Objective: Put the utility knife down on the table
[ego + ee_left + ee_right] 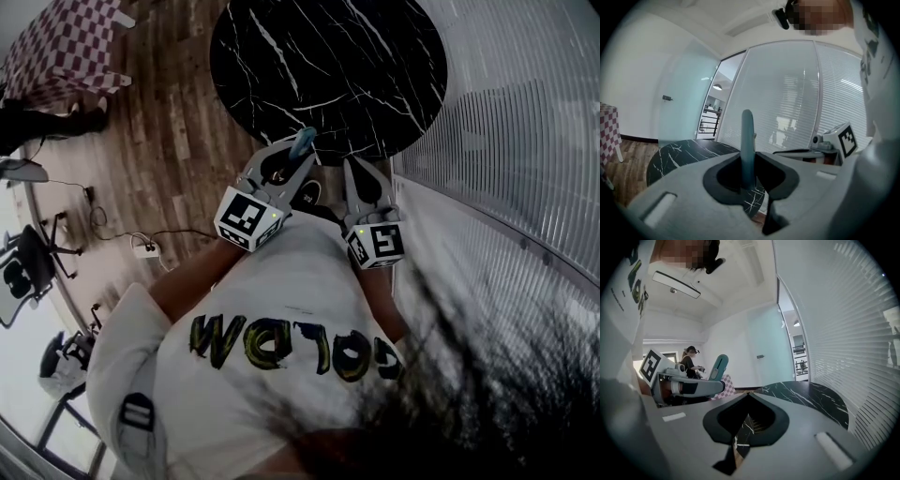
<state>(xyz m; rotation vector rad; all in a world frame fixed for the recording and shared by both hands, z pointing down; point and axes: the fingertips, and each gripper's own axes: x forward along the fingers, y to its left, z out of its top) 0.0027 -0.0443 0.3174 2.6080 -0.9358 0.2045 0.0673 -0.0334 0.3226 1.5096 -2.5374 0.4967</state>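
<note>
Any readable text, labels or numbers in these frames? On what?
Shirt print: large yellowish letters, upside down in the head view and distorted, with no sure reading.
Left cube marker, right cube marker: square code patterns, no letters.
Utility knife: no print visible.
Nothing else is readable.

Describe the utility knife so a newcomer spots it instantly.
Start at the round black marble table; just at its near edge the person holds two grey grippers. The left gripper clamps the utility knife, a slim teal handle sticking up from between its jaws. It is the only teal thing at the grippers; the right gripper beside it is shut on nothing.
</note>
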